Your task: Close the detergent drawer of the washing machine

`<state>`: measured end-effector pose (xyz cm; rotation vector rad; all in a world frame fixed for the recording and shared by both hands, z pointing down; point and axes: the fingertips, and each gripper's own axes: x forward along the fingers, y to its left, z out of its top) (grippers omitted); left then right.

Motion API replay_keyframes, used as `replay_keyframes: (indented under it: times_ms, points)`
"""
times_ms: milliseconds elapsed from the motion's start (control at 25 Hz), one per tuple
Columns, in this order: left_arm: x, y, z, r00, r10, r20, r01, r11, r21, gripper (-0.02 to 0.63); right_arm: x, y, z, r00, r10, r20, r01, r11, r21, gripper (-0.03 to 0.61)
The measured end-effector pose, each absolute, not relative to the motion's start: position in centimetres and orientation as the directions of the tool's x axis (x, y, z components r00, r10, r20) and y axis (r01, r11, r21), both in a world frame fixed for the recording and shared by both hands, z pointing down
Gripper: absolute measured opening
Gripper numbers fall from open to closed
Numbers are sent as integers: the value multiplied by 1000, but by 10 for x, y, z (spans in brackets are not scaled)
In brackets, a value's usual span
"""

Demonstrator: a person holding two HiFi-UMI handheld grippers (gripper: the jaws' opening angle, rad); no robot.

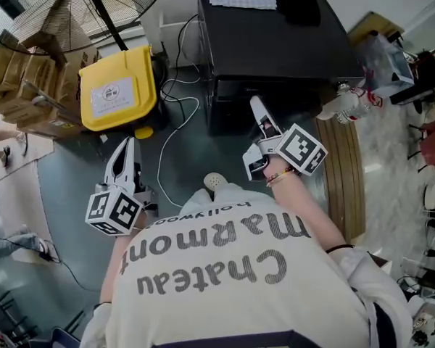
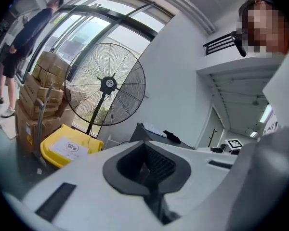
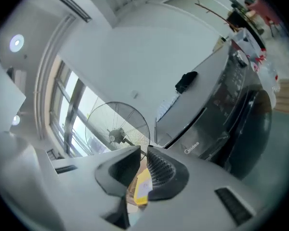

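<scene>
Black washing machine [image 1: 275,42], head view: right gripper [image 1: 256,104] tips near its front; left gripper [image 1: 127,145] well apart, beside yellow bin [image 1: 119,89]
Left gripper view: jaws together; nothing held
Right gripper view: jaws narrowly apart, empty; detergent drawer [image 3: 169,137] ahead at upper corner, seemingly ajar
Closing push: likely best square on drawer face, straight in

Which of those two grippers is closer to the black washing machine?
Right. The right gripper points at the washing machine front, close to it; the left gripper is off to its side, by the yellow bin.
</scene>
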<state>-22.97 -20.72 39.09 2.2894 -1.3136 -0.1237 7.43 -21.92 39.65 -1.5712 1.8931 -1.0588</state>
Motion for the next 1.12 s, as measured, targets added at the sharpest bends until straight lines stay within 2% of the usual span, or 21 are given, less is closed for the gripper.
replay_keyframes:
  times_ms: [160, 400, 1120]
  points:
    - [-236, -198, 391, 517, -841, 158, -791, -400, 463, 8, 56, -212, 382, -284, -946, 158, -764, 124, -633, 57]
    - [-243, -190, 381, 495, -858, 136, -802, -392, 450, 8, 43, -206, 377, -308, -930, 200, -850, 175, -497, 57]
    - [-217, -144, 376, 408, -902, 142, -834, -305, 459, 8, 61, -183, 382, -404, -879, 253, -861, 273, -429, 52]
